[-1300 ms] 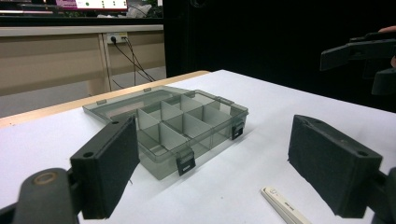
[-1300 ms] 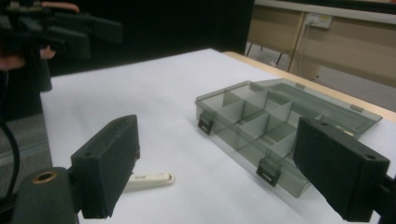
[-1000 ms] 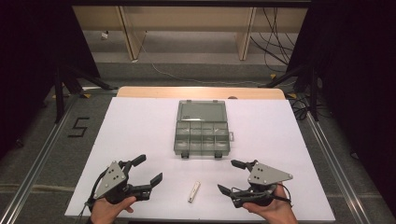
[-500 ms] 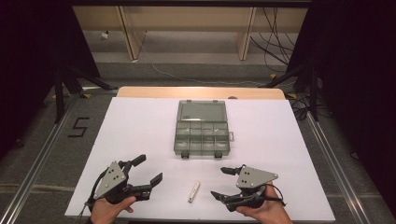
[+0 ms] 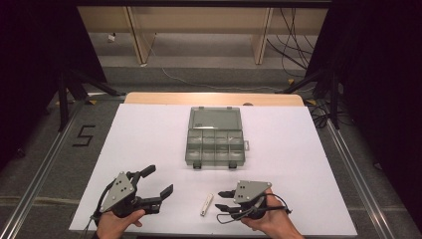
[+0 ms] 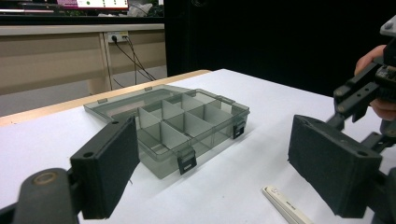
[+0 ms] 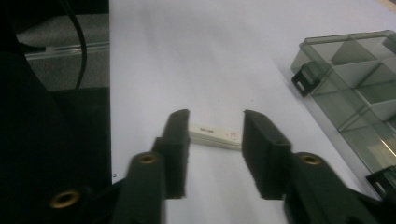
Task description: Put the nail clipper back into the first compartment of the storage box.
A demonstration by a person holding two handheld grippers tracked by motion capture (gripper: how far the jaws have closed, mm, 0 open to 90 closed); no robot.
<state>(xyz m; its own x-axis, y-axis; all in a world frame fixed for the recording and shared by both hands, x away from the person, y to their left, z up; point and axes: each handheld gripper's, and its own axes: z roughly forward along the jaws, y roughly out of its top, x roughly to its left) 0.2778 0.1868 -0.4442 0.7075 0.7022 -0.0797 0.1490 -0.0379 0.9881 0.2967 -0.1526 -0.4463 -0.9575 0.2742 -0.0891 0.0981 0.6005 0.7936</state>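
A small white stick point(image 5: 207, 204) lies on the white table point(image 5: 149, 134) near the front edge. My right gripper point(image 5: 221, 205) is low over the table just right of it, open, its tips pointing at it. In the right gripper view the stick point(image 7: 215, 133) lies crosswise just beyond the open right gripper point(image 7: 215, 122), with nothing held. My left gripper point(image 5: 159, 180) is held wide open at the front left, empty. Between the left gripper's point(image 6: 222, 163) pads I see the grey compartment box point(image 6: 177, 126) and the stick point(image 6: 285, 207) at lower right.
The clear grey compartment box point(image 5: 215, 142) stands open in the middle of the table, its lid laid back and its cells empty. Its latches face me point(image 7: 306, 77). White tabletop stretches to both sides. Desks and cables stand beyond the far edge.
My right gripper has moved left along the front of the table and now sits just right of the white stick. The left gripper, stick and box have stayed put.
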